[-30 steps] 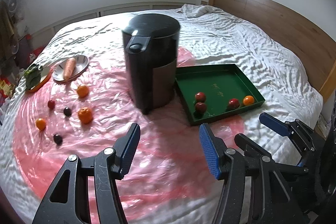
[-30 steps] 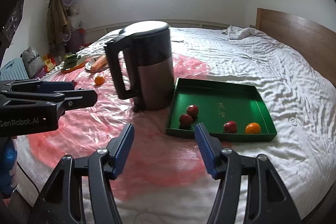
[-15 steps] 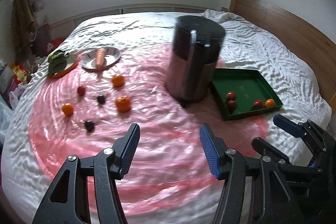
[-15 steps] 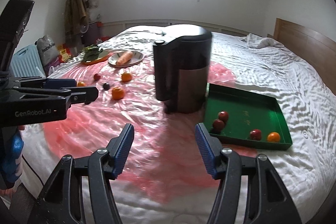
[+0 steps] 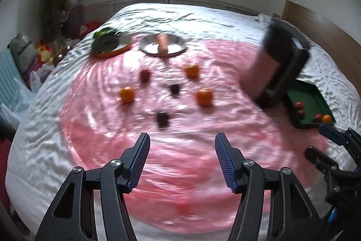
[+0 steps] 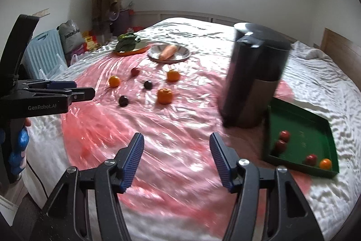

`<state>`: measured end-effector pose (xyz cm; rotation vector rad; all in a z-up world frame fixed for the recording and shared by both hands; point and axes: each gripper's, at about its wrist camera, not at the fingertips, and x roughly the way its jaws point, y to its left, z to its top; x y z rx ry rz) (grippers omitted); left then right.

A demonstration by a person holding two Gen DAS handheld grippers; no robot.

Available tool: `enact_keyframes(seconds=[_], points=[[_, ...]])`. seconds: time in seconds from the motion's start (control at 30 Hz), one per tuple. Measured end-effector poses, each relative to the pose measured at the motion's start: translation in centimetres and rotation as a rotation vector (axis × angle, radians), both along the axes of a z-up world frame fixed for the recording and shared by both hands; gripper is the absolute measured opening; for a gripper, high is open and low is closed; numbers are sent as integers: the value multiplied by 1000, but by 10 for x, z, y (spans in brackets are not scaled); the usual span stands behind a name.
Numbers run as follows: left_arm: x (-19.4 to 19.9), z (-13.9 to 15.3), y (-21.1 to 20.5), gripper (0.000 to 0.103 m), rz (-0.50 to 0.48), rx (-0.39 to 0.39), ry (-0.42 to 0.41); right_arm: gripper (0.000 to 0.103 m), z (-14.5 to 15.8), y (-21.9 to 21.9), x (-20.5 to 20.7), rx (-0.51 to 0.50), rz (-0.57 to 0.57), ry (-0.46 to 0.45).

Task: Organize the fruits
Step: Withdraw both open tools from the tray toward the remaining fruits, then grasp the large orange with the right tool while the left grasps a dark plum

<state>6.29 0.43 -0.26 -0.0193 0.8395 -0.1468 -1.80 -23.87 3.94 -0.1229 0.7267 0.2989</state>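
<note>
Several loose fruits lie on the pink plastic sheet (image 5: 180, 162): oranges (image 5: 204, 97) (image 6: 164, 95), dark plums (image 5: 163, 118) (image 6: 123, 101) and a red fruit (image 5: 144, 75). The green tray (image 5: 312, 101) (image 6: 315, 125) at the right holds red fruits (image 6: 284, 136) and one orange (image 6: 325, 163). My left gripper (image 5: 181, 150) is open and empty, above the sheet short of the plums. My right gripper (image 6: 176, 146) is open and empty, left of the tray. The left gripper also shows at the left edge of the right wrist view (image 6: 74, 90).
A tall dark kettle (image 5: 279, 64) (image 6: 252, 80) stands between the loose fruits and the tray. At the far side a metal plate with a carrot (image 5: 163, 45) and an orange plate with greens (image 5: 108, 44) sit. The wooden headboard (image 5: 327, 33) is at the right; clutter lines the left floor.
Both wrist views have swung left: the kettle and tray shifted right in frame, and the loose fruits now sit ahead of the grippers. Both grippers stayed open and empty.
</note>
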Motion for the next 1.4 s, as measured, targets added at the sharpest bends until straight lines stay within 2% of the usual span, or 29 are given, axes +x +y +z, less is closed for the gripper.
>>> enact_keyframes(seconds=[0.23,0.53,0.8,1.03,1.13,1.2,1.4], points=[[26,-26,31,54,16,7,27,97,-18,32,40,16,43,26],[71,-64,26,54,-36,-12,96,97,-50,56,106,33,73,86],[107,-86,20,54,-79,-8,132,97,-70,66,164,56,99,118],[123,-101,20,53,-97,-15,148,97,-93,67,198,80,89,155],[126,-106,19,48,-109,-21,157,97,-103,70,207,80,96,169],[127,-109,18,39,-122,-29,166,97,-107,72,213,78,103,176],[129,-115,15,34,-137,-36,173,97,-117,79,221,69,127,192]])
